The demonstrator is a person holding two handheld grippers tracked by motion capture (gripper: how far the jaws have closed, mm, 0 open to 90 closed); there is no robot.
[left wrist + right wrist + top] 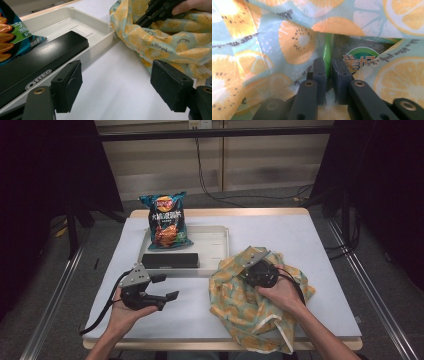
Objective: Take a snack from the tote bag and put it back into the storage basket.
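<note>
white plastic tray (220, 236): teal chip bag (165, 221), black Oreo box (170, 260) | left gripper (165, 293) wide open, empty | right gripper (328, 75) pinches thin green packet edge (327, 53) inside orange-print fabric bag (250, 307) at 5 o'clock

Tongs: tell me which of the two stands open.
The left tongs, held over bare table beside the tray, jaws wide apart. The right tongs are pinched on a green packet edge inside the fruit-print bag.

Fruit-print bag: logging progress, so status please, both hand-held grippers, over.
Left hand-held gripper open, hovering beside tray. Right hand-held gripper inside fruit-print bag, shut on green packet. Bag cloth crowds the jaws.
</note>
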